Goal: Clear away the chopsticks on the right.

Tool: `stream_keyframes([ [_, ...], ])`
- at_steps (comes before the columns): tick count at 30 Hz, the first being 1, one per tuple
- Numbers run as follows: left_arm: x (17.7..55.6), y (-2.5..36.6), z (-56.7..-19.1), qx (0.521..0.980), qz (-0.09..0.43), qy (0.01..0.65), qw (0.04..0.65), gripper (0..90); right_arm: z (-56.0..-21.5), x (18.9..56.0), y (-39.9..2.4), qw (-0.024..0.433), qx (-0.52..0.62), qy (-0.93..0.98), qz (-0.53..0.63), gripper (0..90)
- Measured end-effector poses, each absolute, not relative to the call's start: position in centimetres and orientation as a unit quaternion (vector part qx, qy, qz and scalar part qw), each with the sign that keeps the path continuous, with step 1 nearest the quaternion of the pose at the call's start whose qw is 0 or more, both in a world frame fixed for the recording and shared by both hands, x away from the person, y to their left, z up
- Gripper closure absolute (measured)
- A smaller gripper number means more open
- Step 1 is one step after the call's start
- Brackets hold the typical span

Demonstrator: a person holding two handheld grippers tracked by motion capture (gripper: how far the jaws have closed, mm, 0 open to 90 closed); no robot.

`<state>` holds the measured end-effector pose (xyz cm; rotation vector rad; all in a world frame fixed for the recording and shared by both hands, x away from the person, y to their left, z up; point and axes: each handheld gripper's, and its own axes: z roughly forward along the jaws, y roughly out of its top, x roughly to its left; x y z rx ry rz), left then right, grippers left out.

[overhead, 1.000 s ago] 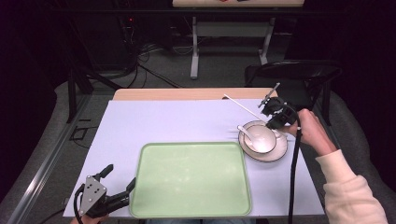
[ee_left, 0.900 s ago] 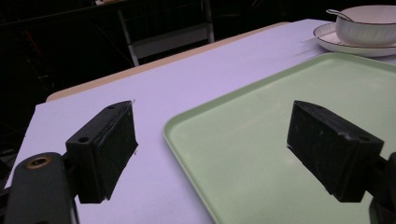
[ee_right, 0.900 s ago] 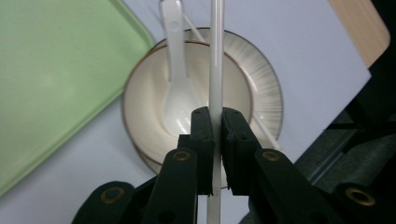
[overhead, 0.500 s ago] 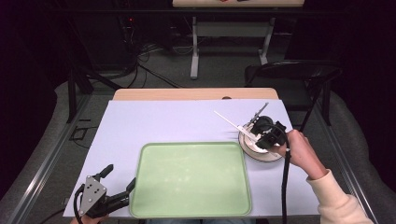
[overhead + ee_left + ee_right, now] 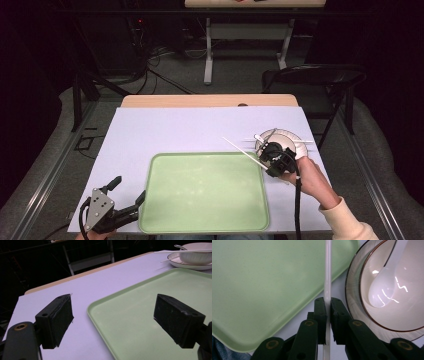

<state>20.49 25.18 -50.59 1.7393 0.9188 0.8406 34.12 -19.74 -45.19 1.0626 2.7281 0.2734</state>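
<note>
A pale green tray [image 5: 205, 192] lies near the front of the white table cover. At its right stands a white bowl [image 5: 291, 145] on a plate [image 5: 306, 151], with one white chopstick [image 5: 295, 141] lying across the bowl. My right gripper [image 5: 266, 162] is shut on a second white chopstick [image 5: 240, 149] between bowl and tray; the stick slants up-left over the tray's far right corner. In the right gripper view the chopstick [image 5: 327, 270] runs between the closed pads [image 5: 320, 312], with a white spoon [image 5: 382, 292] in the bowl beside it. My left gripper [image 5: 129, 189] stands open at the tray's near left corner, pads [image 5: 58, 317] apart.
The wooden table edge [image 5: 210, 101] shows beyond the cover. A black folding chair [image 5: 320, 75] stands behind the table's right corner and a white-legged table [image 5: 245, 30] farther back. The tray's surface [image 5: 150, 302] is bare.
The right gripper has carried the chopstick from beyond the bowl toward the near side and left, lower over the tray's right edge. The left gripper has stayed still.
</note>
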Motion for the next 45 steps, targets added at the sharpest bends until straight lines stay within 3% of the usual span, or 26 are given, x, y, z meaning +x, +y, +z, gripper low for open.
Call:
stream_keyframes([
  [21, 20.3, 25.2, -50.6, 0.710, 0.350, 0.373, 0.484, 15.5, -50.0, 32.4, -17.7, 0.053, 0.415, 0.905, 0.074, 83.6],
  [36, 20.2, 25.2, -50.6, 0.707, 0.352, 0.373, 0.486, 15.6, -51.6, 32.2, -15.5, 0.037, 0.421, 0.903, 0.076, 83.3],
  [42, 20.2, 25.3, -50.6, 0.703, 0.354, 0.376, 0.490, 15.6, -52.1, 32.1, -15.2, 0.041, 0.402, 0.912, 0.067, 72.7],
  [45, 20.2, 25.3, -50.6, 0.703, 0.354, 0.375, 0.489, 15.6, -52.2, 32.1, -15.2, 0.038, 0.397, 0.914, 0.071, 74.4],
])
